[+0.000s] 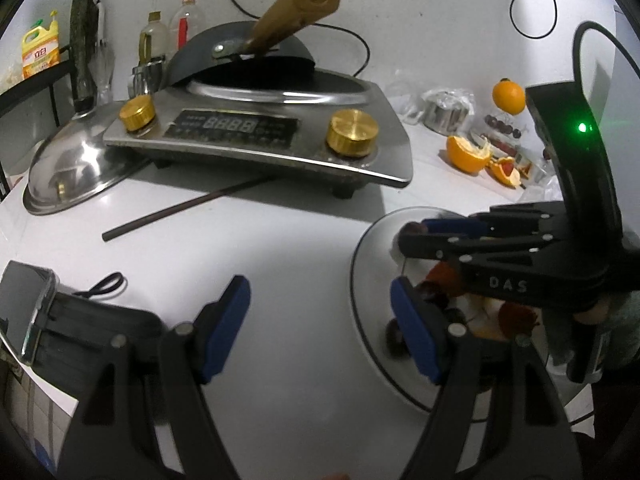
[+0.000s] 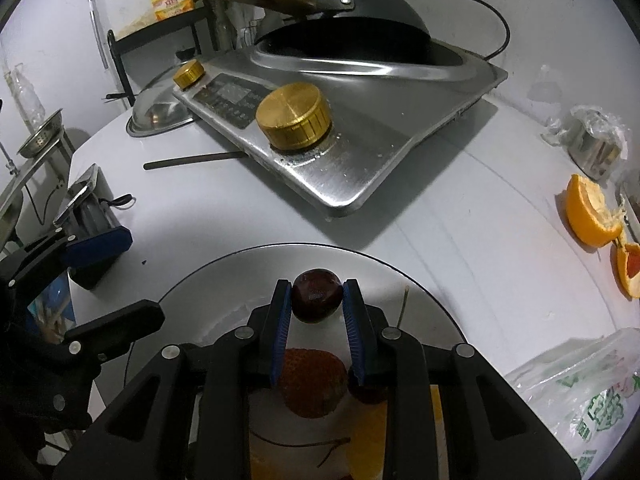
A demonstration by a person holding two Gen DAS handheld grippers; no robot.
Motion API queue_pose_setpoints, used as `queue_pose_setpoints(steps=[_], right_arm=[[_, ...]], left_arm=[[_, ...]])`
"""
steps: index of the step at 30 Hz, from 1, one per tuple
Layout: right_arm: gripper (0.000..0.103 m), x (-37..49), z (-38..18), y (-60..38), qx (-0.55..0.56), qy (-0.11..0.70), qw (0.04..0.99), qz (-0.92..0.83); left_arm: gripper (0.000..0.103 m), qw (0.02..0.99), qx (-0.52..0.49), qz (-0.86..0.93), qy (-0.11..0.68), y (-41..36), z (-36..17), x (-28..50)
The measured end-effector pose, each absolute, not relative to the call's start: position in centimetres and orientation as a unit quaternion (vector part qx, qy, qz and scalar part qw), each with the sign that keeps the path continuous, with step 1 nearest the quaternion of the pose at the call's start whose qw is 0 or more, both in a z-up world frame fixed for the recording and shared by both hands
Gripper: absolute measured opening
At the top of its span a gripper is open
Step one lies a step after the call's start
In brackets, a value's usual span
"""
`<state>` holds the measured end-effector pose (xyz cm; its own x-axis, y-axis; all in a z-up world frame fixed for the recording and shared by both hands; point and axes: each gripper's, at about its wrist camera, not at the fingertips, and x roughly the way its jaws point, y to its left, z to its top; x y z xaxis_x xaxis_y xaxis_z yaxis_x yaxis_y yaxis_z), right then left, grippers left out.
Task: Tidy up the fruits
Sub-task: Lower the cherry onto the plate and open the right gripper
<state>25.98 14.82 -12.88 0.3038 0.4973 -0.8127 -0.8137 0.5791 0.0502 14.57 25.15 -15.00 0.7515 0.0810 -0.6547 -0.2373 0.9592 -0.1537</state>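
With the glass plate (image 2: 224, 276) taken as the landmark, the left gripper (image 1: 320, 328) is found at its left edge, jaws spread with nothing between them, one blue pad overlapping the plate's rim. Over the plate itself the right gripper (image 2: 316, 300) is seen pinching a dark cherry (image 2: 317, 297) between its fingertips, above bare glass at the far side. Nearer the camera a strawberry (image 2: 312, 380), another dark cherry and orange pieces already lie on the plate. To the right of the plate, well apart, the peeled orange halves (image 2: 592, 216) rest on the counter.

The step in hand is judged to be setting the cherry down — it is best lowered until it nearly touches the glass before the pads are parted, since a round fruit dropped from height would likely roll off.

The pinch is shown plainly only in the right wrist view. The left wrist view alone shows a whole orange (image 1: 508, 97) and further cherries beyond the halves.
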Motion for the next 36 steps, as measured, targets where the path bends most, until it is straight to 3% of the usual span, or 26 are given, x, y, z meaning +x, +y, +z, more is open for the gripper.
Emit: queue_pose_setpoints(steps=[4, 12, 36], right_arm=[[0.028, 25.9, -12.9, 14.7, -0.190, 0.417, 0.785, 0.417], [0.045, 25.4, -12.0, 14.1, -0.185, 0.409, 0.790, 0.417], [0.046, 22.9, -7.9, 7.6, -0.168, 0.374, 0.823, 0.393]], left_arm=[[0.074, 0.929, -0.114, 0.086, 0.341, 25.0, -14.9, 14.5], [0.074, 0.931, -0.108, 0.087, 0.337, 24.4, -14.2, 14.2], [0.074, 0.945, -0.084, 0.072, 0.309, 19.7, -10.9, 12.0]])
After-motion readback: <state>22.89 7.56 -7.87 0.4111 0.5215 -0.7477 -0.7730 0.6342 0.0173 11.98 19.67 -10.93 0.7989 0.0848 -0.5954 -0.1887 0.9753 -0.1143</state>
